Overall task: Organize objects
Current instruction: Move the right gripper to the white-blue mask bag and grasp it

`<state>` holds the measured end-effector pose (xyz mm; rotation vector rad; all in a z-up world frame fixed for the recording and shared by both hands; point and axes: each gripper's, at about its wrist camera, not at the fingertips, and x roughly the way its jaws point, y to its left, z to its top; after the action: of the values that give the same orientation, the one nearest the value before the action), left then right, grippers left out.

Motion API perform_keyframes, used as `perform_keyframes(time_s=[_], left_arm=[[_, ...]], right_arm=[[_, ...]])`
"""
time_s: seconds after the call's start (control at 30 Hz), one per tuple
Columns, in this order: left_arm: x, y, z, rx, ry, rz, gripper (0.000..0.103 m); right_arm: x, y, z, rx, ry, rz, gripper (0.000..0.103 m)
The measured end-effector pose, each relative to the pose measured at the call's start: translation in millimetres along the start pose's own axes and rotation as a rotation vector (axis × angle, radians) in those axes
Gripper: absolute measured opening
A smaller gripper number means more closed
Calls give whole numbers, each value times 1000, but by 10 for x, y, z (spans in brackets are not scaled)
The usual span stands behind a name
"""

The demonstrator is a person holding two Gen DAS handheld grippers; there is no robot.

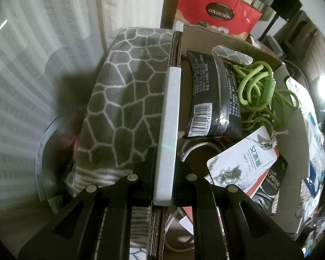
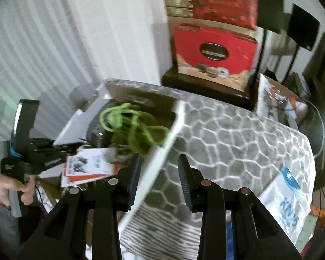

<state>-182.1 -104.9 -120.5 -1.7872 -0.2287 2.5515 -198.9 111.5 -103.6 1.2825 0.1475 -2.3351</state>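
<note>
My left gripper [image 1: 164, 162] is shut on the white-edged wall [image 1: 170, 108] of a cardboard box. Inside the box lie a black pouch [image 1: 212, 95], a tangled green cord [image 1: 260, 86] and a white card tag [image 1: 242, 158]. A grey blanket [image 1: 123, 91] with a white honeycomb pattern lies against the outside of that wall. In the right wrist view my right gripper [image 2: 160, 162] is open. Its fingers straddle the opposite box wall [image 2: 173, 130] without pressing on it, above the same blanket [image 2: 238, 136]. The green cord [image 2: 127, 123] shows inside, and the left gripper [image 2: 64, 146] clamps the far wall.
A person's hand [image 2: 4, 188] holds the left gripper's handle. A red gift bag [image 2: 216, 49] stands on a dark stand behind the box. A white and blue packet [image 2: 286, 199] lies on the blanket at right. A white cable [image 1: 195, 149] coils on the box floor. Striped curtains hang at left.
</note>
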Motion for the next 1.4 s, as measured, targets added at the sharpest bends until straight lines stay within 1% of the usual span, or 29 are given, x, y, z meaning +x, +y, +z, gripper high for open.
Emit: perform_keyframes(time_s=[0.07,0.13,0.23,0.3,0.37,0.5,0.77,1.03,1.17,1.3,1.4], left_arm=[[1,1,-3,2,-1,2,11],[2,5,-2,4,-1,5,11],[7,-5,-2,6,-2,8,11],[11,-12,5,8,-2,9,11],[11,-15,5,10,-2,9,11],[10,-20,1,12,-3,10,11],[-3,-36,-9,15,-5,5,11],[-3,-44,-8,16,-6,6,11],[-4,-42,-8,15,-5,6,11],[-3,-48,-7,16,-5,7,11],[-1,-54,-6,15,-6,8,11]], right_arm=[[-34,-134,-39,24,-1,-19,36],[-71,-242,-71,43,-2,-37,39],[-148,-425,-119,74,-9,-58,45],[-212,-535,-161,86,-18,-81,52],[-284,-654,-203,104,-22,-107,56],[-414,-877,-315,139,-24,-148,62],[-670,-1435,-686,252,-12,-230,66],[-789,-1885,-1085,375,10,-268,67],[-848,-2082,-1246,455,16,-250,67],[-906,-2178,-1361,501,17,-248,67],[-912,-2243,-1474,545,32,-228,67]])
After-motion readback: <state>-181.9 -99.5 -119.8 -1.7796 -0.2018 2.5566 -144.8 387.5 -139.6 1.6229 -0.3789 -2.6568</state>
